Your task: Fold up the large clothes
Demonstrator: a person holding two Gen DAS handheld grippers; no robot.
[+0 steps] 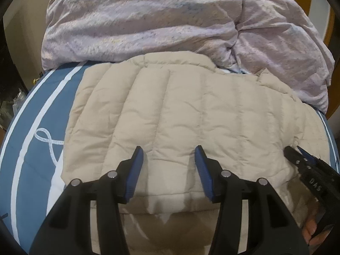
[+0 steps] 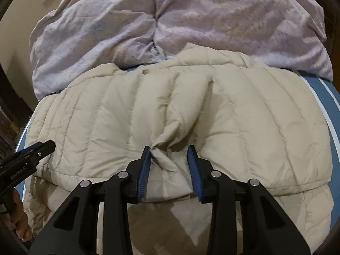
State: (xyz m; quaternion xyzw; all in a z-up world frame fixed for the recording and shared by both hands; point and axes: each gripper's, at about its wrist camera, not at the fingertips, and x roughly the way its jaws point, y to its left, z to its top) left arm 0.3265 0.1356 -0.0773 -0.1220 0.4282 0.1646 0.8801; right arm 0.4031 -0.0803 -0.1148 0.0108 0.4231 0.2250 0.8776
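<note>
Item: beige quilted down jacket [image 1: 191, 114], lying spread across the near part of the bed, on its blue striped bedspread [image 1: 36, 110], its far edge against the heaped lilac duvet [image 1: 148, 21].

Grips: our left gripper [image 1: 169, 155] hangs spread above the near hem with nothing between its pads; our right gripper [image 2: 169, 155] has a raised pleat of the shell bunched between its pads, partly closed on it.

Handling note: we judge the fold goes best if both claws take the near hem evenly, through every layer, before lifting it toward the duvet side.
</note>
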